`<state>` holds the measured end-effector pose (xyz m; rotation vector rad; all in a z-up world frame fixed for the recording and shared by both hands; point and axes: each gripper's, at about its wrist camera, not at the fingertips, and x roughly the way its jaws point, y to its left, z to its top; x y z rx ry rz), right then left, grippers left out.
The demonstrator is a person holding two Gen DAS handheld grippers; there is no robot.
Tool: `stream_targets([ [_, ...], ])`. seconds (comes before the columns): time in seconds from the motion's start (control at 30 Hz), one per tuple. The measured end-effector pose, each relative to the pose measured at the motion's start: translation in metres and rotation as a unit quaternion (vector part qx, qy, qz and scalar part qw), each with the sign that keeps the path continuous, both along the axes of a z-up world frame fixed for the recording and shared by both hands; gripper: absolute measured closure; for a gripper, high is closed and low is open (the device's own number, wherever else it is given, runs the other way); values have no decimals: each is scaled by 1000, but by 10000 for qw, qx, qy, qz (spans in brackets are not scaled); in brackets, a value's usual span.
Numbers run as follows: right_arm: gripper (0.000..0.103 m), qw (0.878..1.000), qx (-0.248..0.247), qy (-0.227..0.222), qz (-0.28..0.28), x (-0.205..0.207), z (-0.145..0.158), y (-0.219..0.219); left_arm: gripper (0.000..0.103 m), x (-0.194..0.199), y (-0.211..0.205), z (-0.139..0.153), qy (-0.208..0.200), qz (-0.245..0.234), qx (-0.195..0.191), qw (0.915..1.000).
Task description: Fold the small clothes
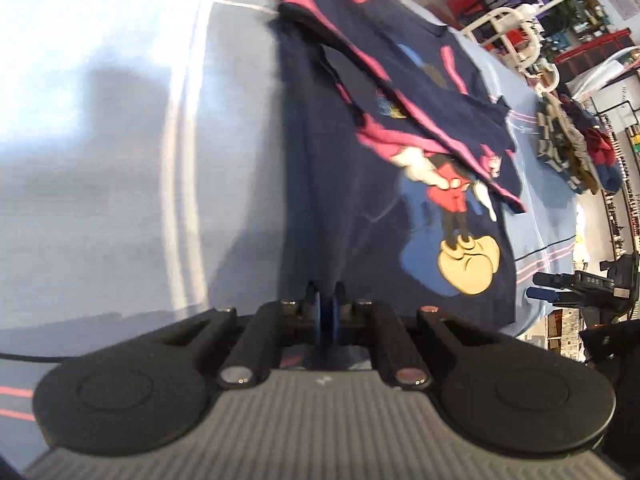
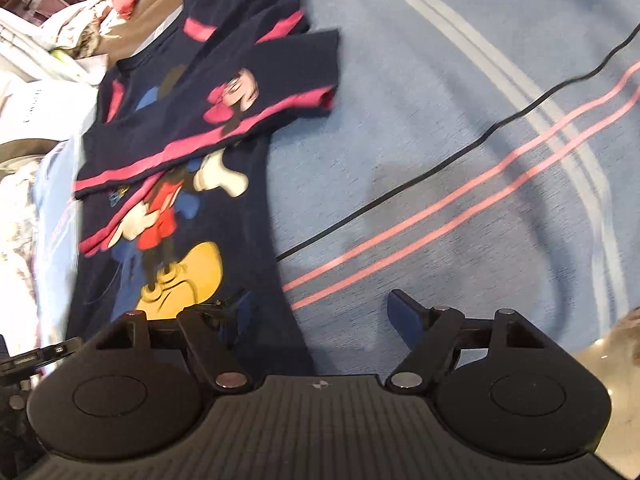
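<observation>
- Navy T-shirt [image 2: 208, 184] with a cartoon print lies spread on the blue striped cloth [image 2: 440, 128]. Both pink-cuffed sleeves are already turned in across its chest.
- Left gripper [image 1: 325, 300]: clenched on the shirt's hem edge, dark fabric pinched between the pads.
- Right gripper [image 2: 320, 316]: released, jaws spread wide. One finger [image 2: 240, 312] sits over the shirt's hem corner, the other over bare cloth beside the shirt; nothing held.
- Step in hand, as I judge it: taking the hem at both corners for the bottom-to-collar fold. Only one corner is secured.
- Next move calls for the right jaws to shut on their corner; then both hands lift the hem together toward the collar, level, so the sleeves stay tucked.
- A pile of other clothes [image 1: 576, 148] sits beyond the shirt, well apart.
</observation>
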<state>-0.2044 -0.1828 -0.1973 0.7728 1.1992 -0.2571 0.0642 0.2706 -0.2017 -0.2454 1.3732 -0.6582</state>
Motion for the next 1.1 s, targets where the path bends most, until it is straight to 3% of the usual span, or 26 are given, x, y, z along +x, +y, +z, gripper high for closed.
stream_targets([
  [0.13, 0, 9987, 359, 76, 364, 8, -17, 22, 96, 7, -11, -8, 21, -255, 228, 9994],
  [0.17, 0, 9983, 379, 137, 428, 9, -22, 27, 90, 8, -15, -12, 79, -294, 268, 9992],
  [0.2, 0, 9982, 389, 131, 448, 9, -26, 32, 75, 8, -19, -18, 196, -296, 316, 9989],
  [0.23, 0, 9984, 335, 82, 442, 9, -28, 34, 68, 7, -21, -23, 292, -275, 270, 9988],
  [0.3, 0, 9989, 240, 57, 397, 8, -29, 36, 37, 4, -20, -28, 312, -164, -50, 9994],
  [0.33, 19, 9992, 187, 89, 341, 7, -28, 35, 34, 3, -23, -29, 312, -105, -104, 9994],
  [0.37, 86, 9992, 260, 107, 296, 6, -29, 32, 34, 1, -26, -29, 264, -53, -28, 9996],
  [0.4, 93, 9983, 547, 72, 208, 4, -31, 28, 37, 0, -29, -29, 203, -59, 64, 9998],
  [0.43, 93, 9976, 690, 2, 101, 1, -32, 28, 43, -1, -32, -28, 137, -87, 149, 9998],
  [0.47, 93, 9975, 696, -19, 95, 0, -33, 29, 77, 0, -34, -28, 154, -95, 214, 9996],
  [0.5, 93, 9974, 709, -30, 126, 0, -31, 29, 96, 3, -31, -31, 374, -44, 147, 9992],
  [0.57, 93, 9964, 840, -95, 33, 0, -28, 28, 98, 5, -25, -33, 599, 164, -63, 9981],
  [0.7, 94, 9938, 1059, -199, -257, 3, -15, 18, 98, 15, -22, -25, 703, 321, -27, 9970],
  [0.8, 94, 9935, 1008, -390, -351, 23, 2, 8, 98, 38, -23, -8, 540, 546, -246, 9967],
  [0.93, 94, 9883, 1147, -821, -588, 79, 21, -25, 98, 98, -50, 8, 214, 777, -290, 9963],
  [1.1, 94, 9788, 1241, -1290, -998, 169, 32, -81, 98, 202, -96, 20, -102, 1170, -107, 9930],
])
